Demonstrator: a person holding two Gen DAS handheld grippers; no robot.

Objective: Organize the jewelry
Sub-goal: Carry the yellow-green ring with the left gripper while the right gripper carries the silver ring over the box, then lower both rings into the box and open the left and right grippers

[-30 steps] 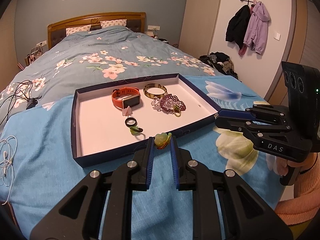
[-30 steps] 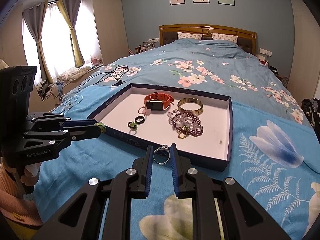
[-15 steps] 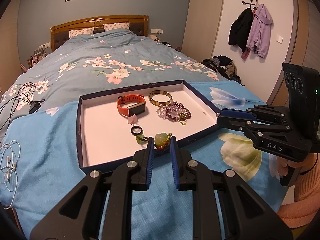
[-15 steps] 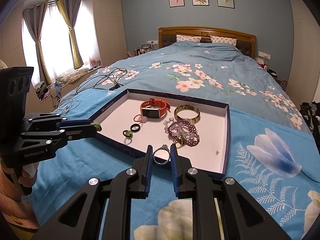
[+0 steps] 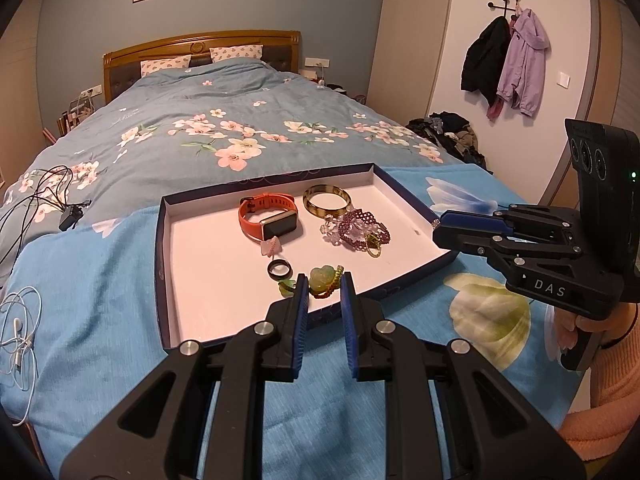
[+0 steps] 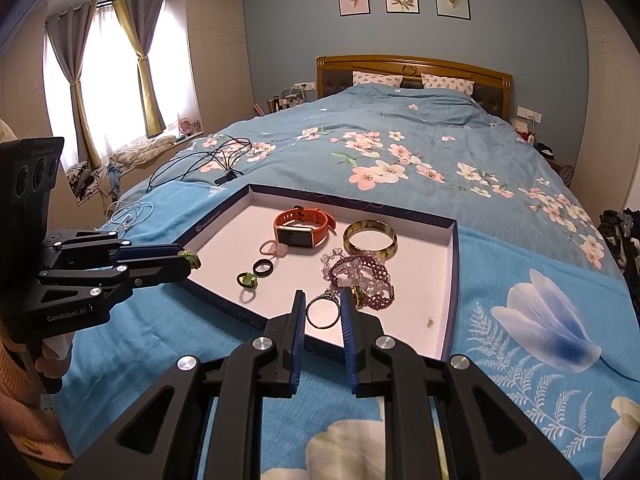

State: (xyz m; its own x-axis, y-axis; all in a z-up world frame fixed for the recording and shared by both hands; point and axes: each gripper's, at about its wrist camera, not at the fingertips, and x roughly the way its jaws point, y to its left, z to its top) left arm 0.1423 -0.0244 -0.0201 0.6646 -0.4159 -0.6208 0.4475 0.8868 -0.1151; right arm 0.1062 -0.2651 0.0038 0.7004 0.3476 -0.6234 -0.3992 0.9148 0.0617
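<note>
Two claws each carry a piece over the near edge of the tray point(image 5: 162, 264) on the bed. The left claw point(image 5: 323, 286) is clamped on a green bead bracelet point(image 5: 325, 278); the right claw point(image 6: 322, 307) pinches a silver ring point(image 6: 322, 312). I'd lower each low over bare tray floor, clear of the black ring point(image 5: 279, 269) and purple bracelet point(image 6: 360, 276), before easing the pads apart, so nothing bounces.
</note>
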